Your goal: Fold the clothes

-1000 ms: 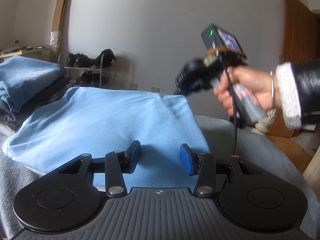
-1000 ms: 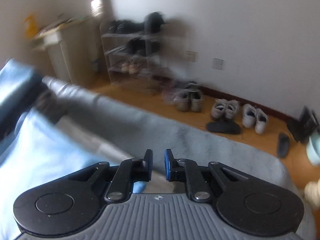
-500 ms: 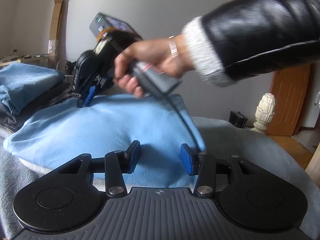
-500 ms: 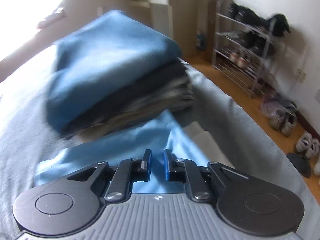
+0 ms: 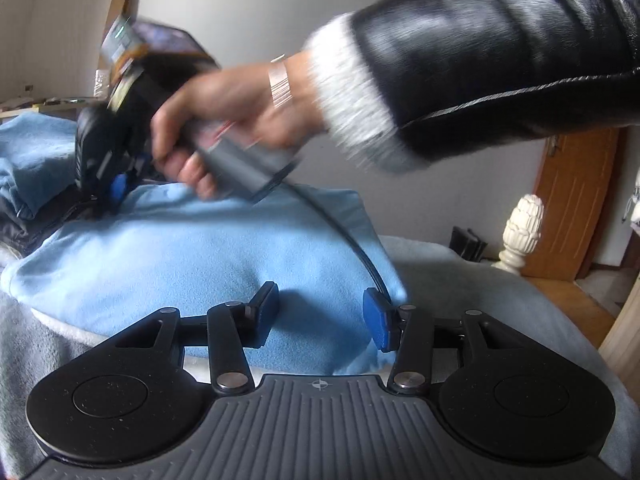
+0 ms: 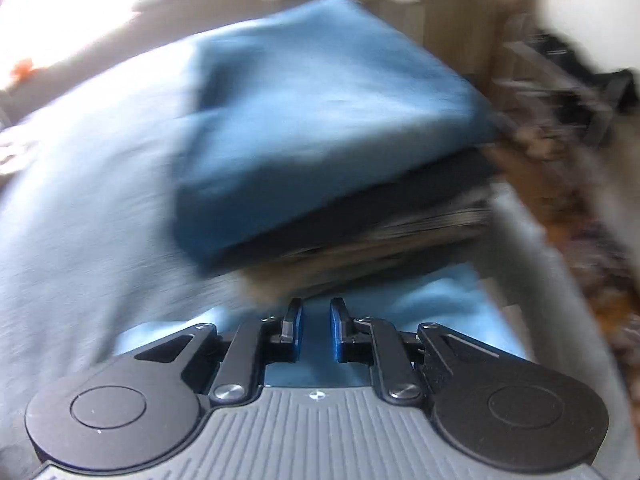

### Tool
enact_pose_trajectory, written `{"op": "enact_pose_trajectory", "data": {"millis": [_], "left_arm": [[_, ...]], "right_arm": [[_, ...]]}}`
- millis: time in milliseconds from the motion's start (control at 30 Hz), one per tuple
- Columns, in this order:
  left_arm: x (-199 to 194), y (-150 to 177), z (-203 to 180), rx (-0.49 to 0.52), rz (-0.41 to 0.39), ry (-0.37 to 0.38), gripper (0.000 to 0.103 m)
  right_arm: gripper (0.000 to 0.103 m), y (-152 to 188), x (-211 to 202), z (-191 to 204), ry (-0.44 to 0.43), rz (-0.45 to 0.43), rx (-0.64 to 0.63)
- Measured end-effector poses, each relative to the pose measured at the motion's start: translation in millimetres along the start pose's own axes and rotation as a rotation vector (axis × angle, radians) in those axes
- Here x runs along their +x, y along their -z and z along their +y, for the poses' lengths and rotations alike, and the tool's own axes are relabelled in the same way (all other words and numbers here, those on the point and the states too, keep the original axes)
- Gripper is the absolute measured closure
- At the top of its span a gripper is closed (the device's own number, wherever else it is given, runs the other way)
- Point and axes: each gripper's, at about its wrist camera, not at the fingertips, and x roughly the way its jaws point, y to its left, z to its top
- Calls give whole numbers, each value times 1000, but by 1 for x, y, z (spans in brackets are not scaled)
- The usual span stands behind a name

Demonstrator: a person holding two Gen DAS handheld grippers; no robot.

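A light blue folded garment [image 5: 192, 264] lies on a grey blanket [image 5: 460, 276]. My left gripper [image 5: 322, 316] is open, its blue pads on either side of the garment's near edge, holding nothing. My right gripper [image 5: 114, 188] shows in the left wrist view at the garment's far left corner, held by a hand in a black sleeve. In the right wrist view the right gripper [image 6: 316, 328] has its jaws a narrow gap apart over the light blue garment [image 6: 448, 296]; the view is blurred and no grip shows.
A stack of folded clothes [image 6: 320, 120], darker blue on top of dark pieces, sits just beyond the garment; it also shows at the left of the left wrist view [image 5: 28, 160]. A white bedpost [image 5: 520, 232] and wooden door [image 5: 576, 200] stand at right.
The right gripper has swung from the garment's right side across to its far left corner and dropped lower toward the cloth. Its jaws have opened slightly. The left gripper has stayed in place.
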Motion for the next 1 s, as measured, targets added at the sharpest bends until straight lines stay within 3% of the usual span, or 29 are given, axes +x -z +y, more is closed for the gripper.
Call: {"op": "enact_pose_trajectory", "data": {"millis": [67,200,300,333,367,467,600,733,900,1000], "left_arm": [[-3,-9,6,-2,27,27,57],[-24,-26,24,110,86,135,55],[-44,-32,37,172,140,217,52],[-49,-33,41,183,151,236,52],[-54,-33,43,187,156,245,51],[-66,-31,54,170,173,255,51],[-92,-30,82,68,197,233,51],[-132,-39,119,-2,190,208,47],[-171,-55,155,-106,132,177,37],[-193,-61,175,-181,68,94,33]], "right_arm": [[88,-2,-8,-3,15,-56,53],[87,-6,-43,6,-257,-45,-44],[83,-6,-48,30,-417,65,-196],[83,-4,-44,39,-430,97,-229],[83,-2,-36,48,-425,125,-252],[83,-4,-8,56,-273,126,-205],[82,-10,-22,39,-236,-21,49],[71,3,-65,30,-195,-136,225],[66,41,-133,43,-68,-222,433],[62,67,-174,55,17,-257,531]]}}
